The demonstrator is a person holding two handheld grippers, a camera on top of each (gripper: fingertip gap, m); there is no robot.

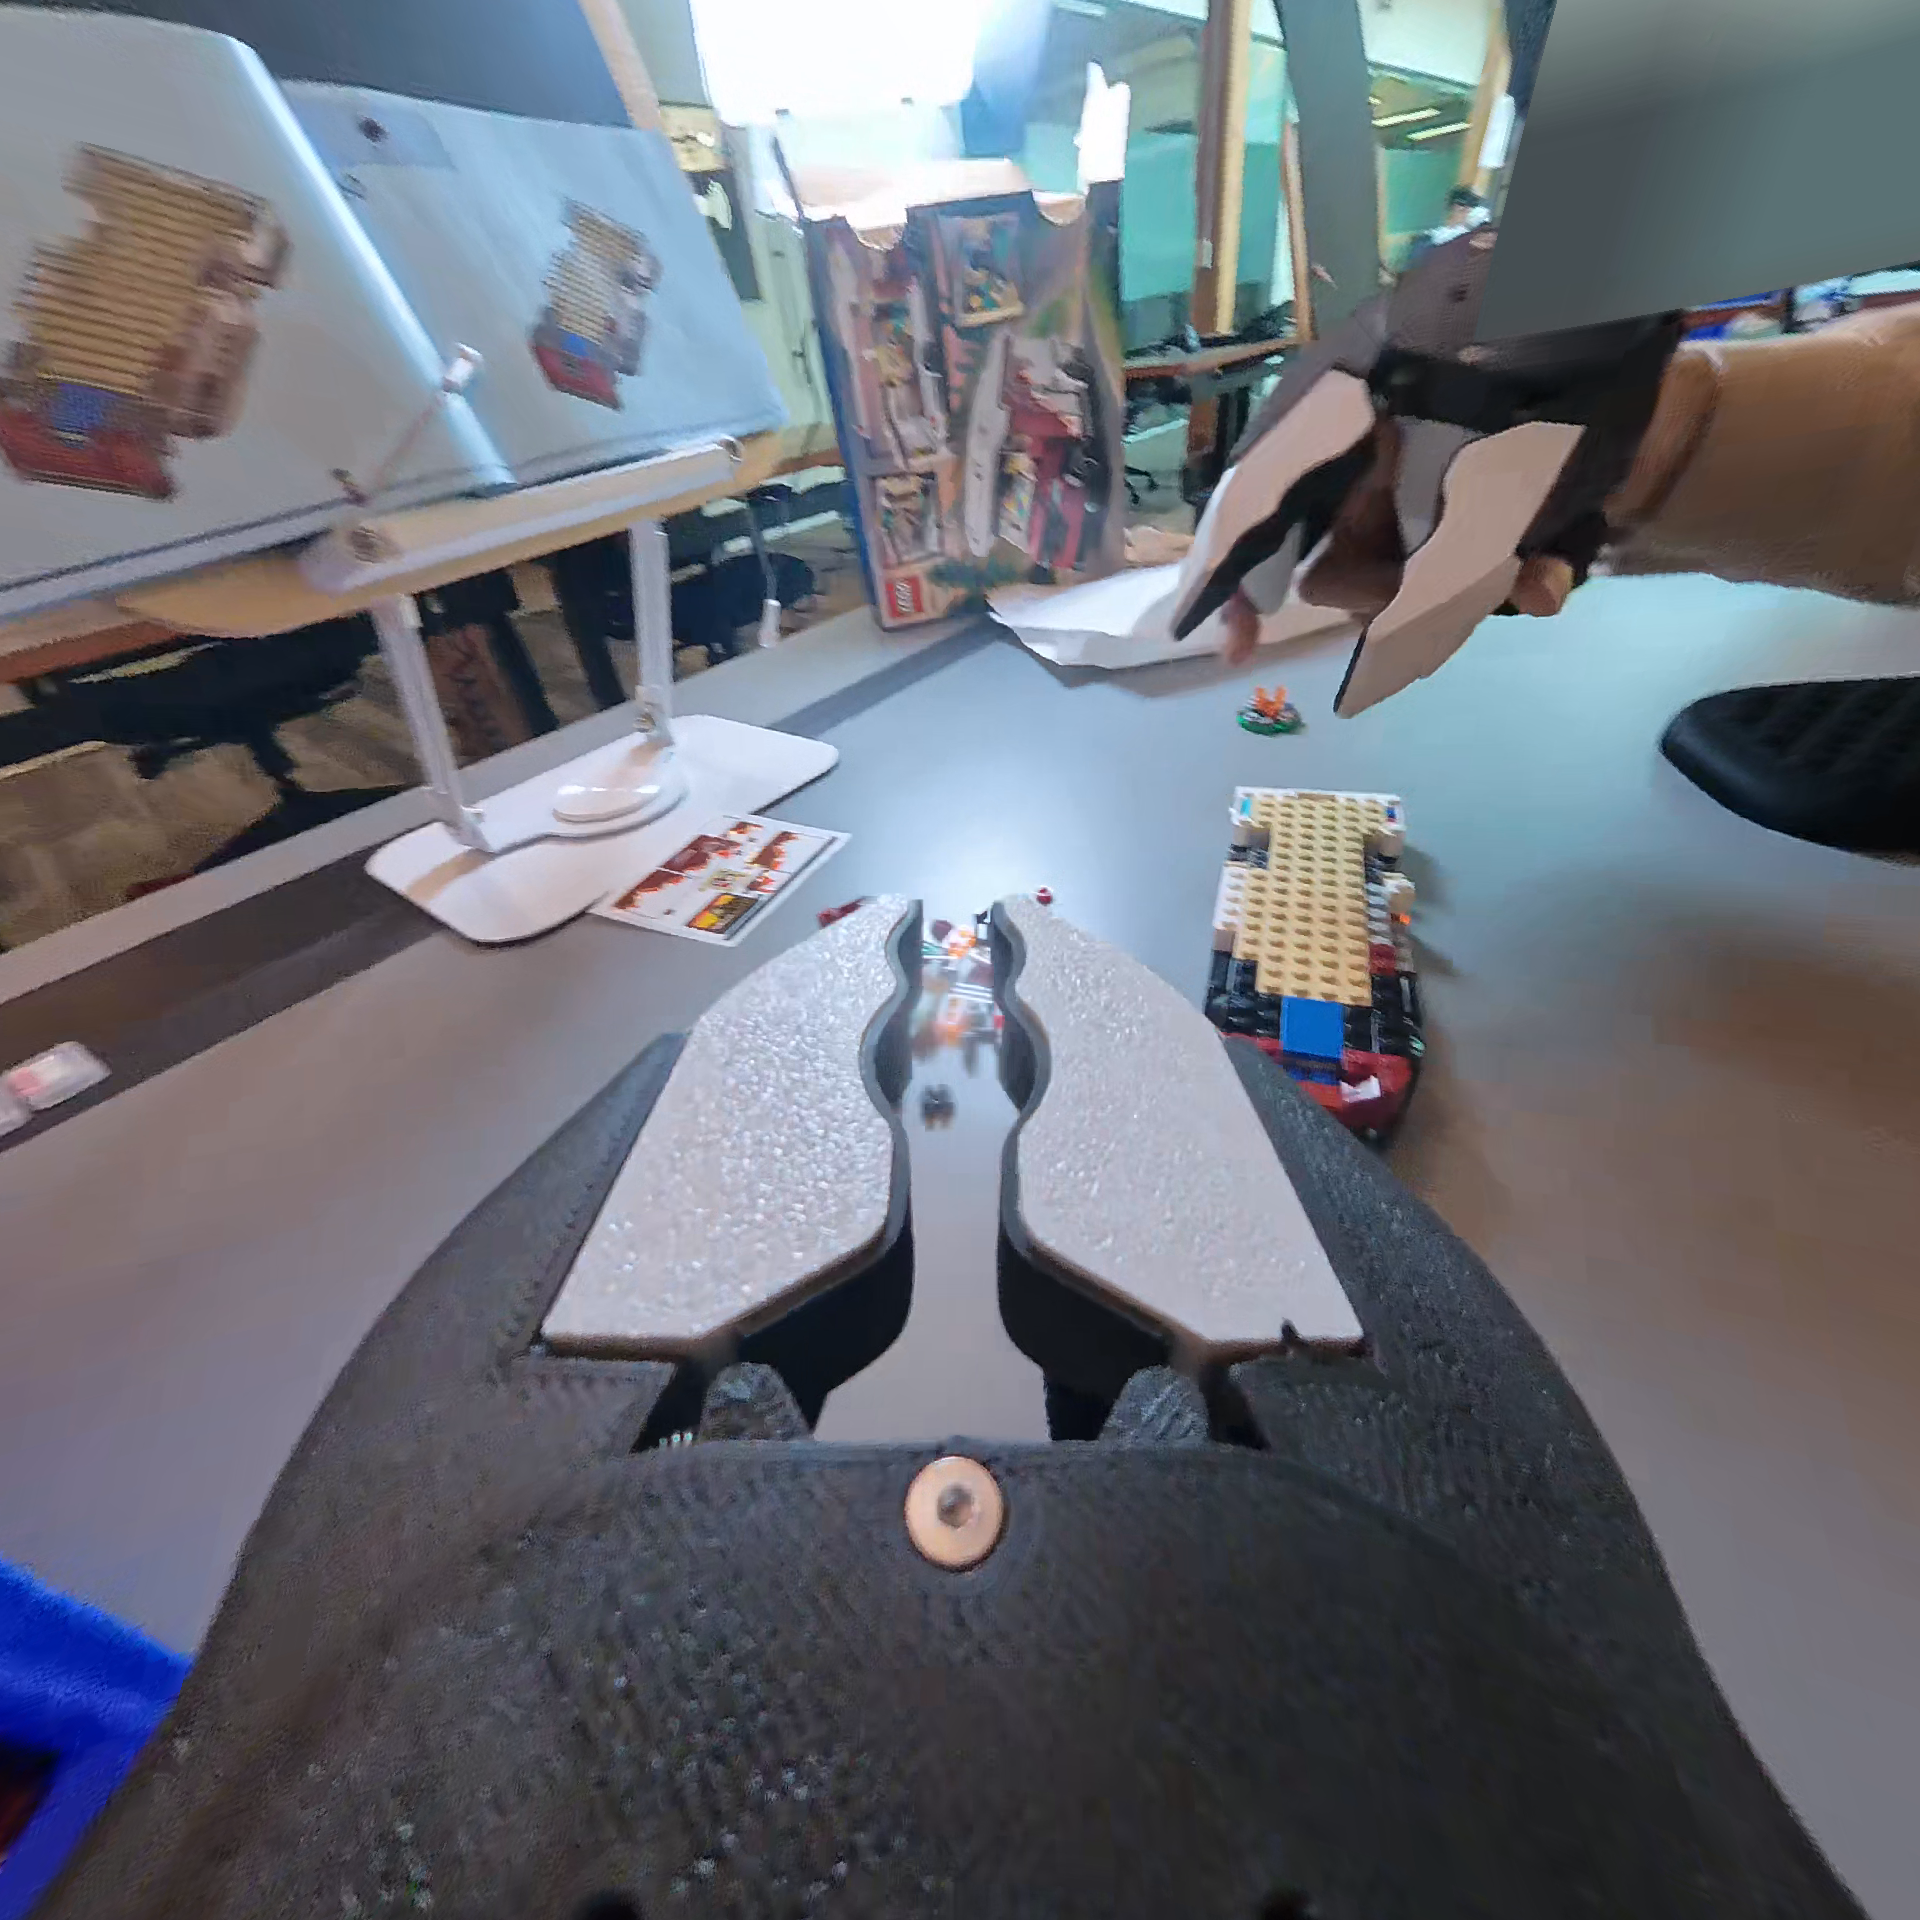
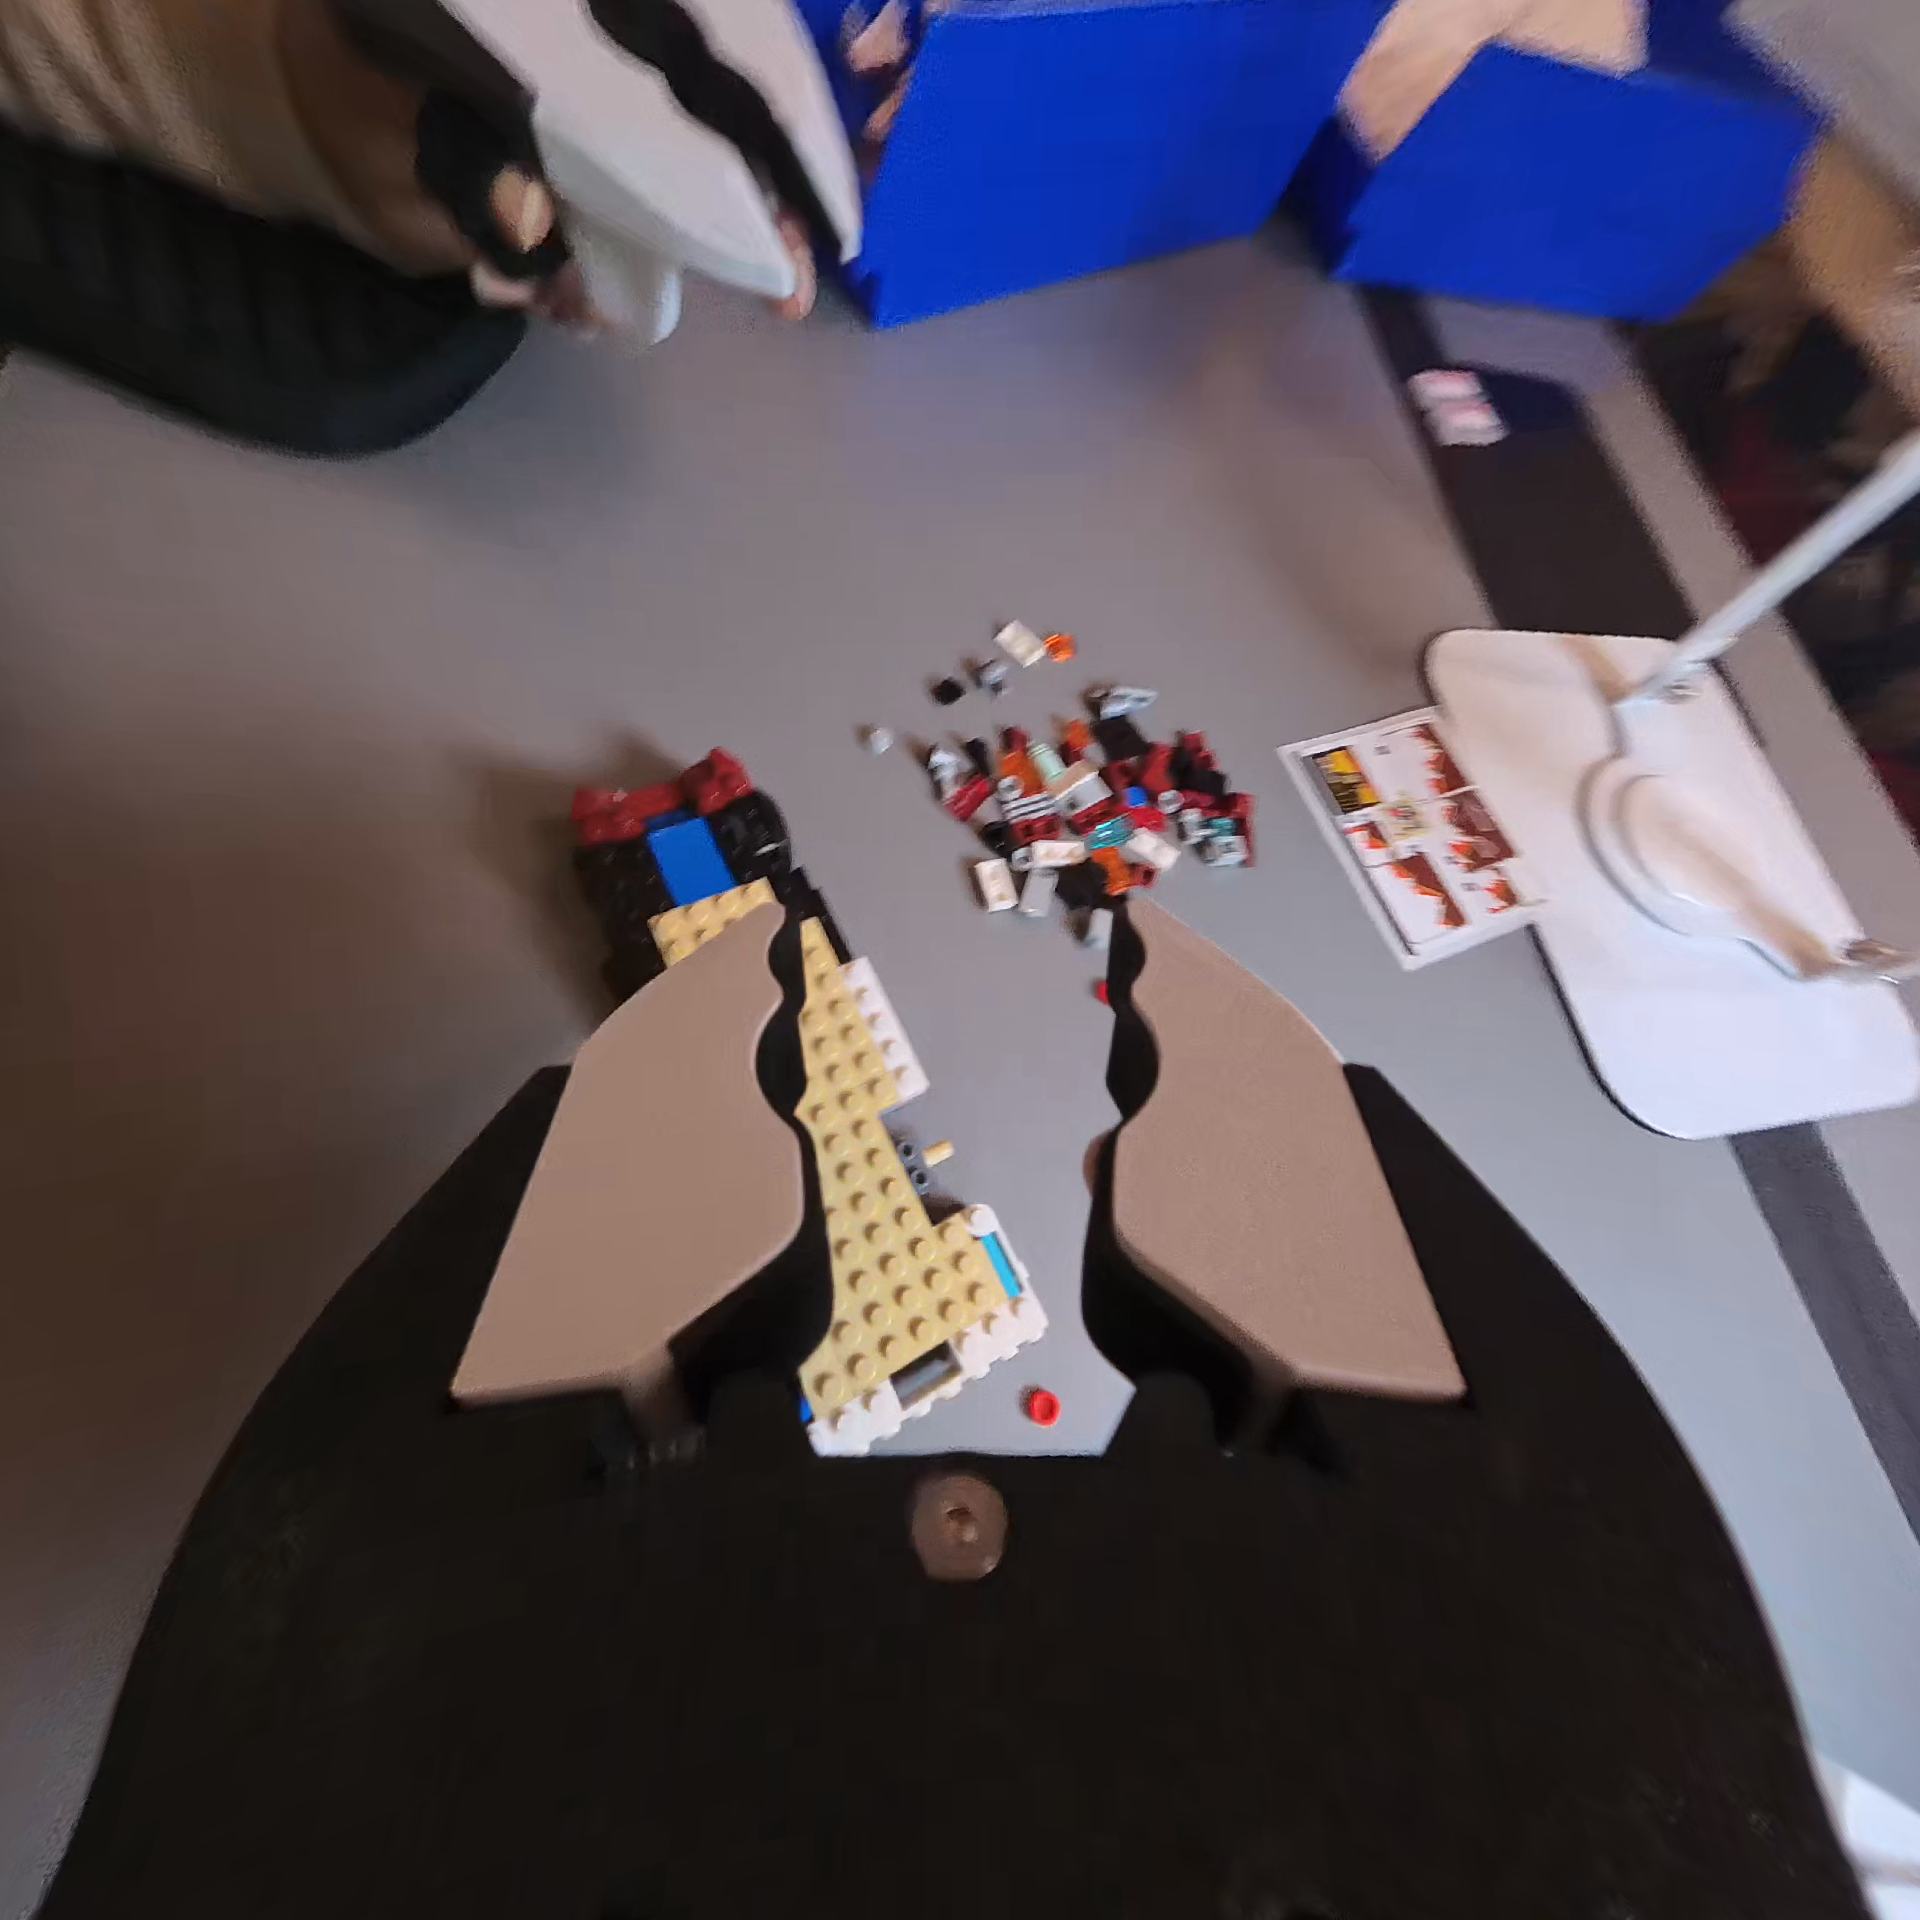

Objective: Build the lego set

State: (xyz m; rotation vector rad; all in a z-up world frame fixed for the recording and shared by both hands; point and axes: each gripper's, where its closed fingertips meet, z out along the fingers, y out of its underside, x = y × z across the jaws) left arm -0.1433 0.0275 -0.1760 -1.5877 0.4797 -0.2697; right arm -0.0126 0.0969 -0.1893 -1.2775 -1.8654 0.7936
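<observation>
My left gripper (image 1: 956, 909) hovers low over the grey table (image 1: 1039, 748), pointing at a pile of small loose bricks (image 1: 956, 966) that shows through the slit between its fingers. Its jaws stand a narrow slit apart with nothing between them. It also shows, blurred, at the top left of the right wrist view (image 2: 816, 270). My right gripper (image 2: 958, 912) is open wide and empty above a long brick model (image 2: 873, 1143) with a tan studded deck, a blue brick and a dark red end. The pile (image 2: 1091, 800) lies just beyond its right fingertip. The left wrist view shows the right gripper (image 1: 1273, 665) in the air beyond the model (image 1: 1314, 914).
A white book stand (image 1: 623, 821) holds an open instruction booklet (image 1: 312, 343) at the left. A small printed sheet (image 2: 1413, 842) lies by its base. Blue bins (image 2: 1039, 156), a picture box (image 1: 977, 416), white paper (image 1: 1122, 613), a small green-orange piece (image 1: 1270, 712) and a red stud (image 2: 1039, 1406) lie around. Spacing between my two grippers at the tips: around 15 centimetres. The red stud (image 2: 1039, 1406) is closer to my right gripper, around 15 centimetres from its tips; the left tips are 25 centimetres off.
</observation>
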